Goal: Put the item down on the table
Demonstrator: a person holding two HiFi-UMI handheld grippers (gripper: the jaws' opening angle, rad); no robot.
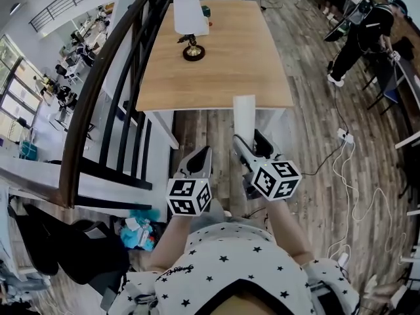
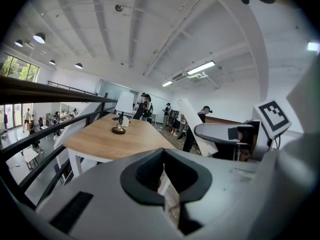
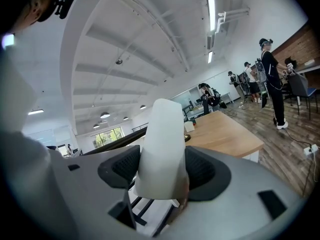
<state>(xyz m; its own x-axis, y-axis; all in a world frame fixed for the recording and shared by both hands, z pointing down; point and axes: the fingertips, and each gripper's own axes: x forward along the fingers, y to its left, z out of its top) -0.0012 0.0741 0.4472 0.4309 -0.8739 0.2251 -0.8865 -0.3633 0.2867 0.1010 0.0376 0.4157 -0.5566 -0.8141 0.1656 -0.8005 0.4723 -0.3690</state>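
Light wooden rectangular table waits ahead, unreached. Right gripper clamps a white tapered slab; left gripper is closed, empty. Next, likely: carry forward, lower.

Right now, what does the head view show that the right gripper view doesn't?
Only the head view: the left gripper, shut and empty, and the person's starred shirt. Only the right gripper view: ceiling lights and, close up, the jaws clamped on the white item. Both: the right gripper, the item, the table.
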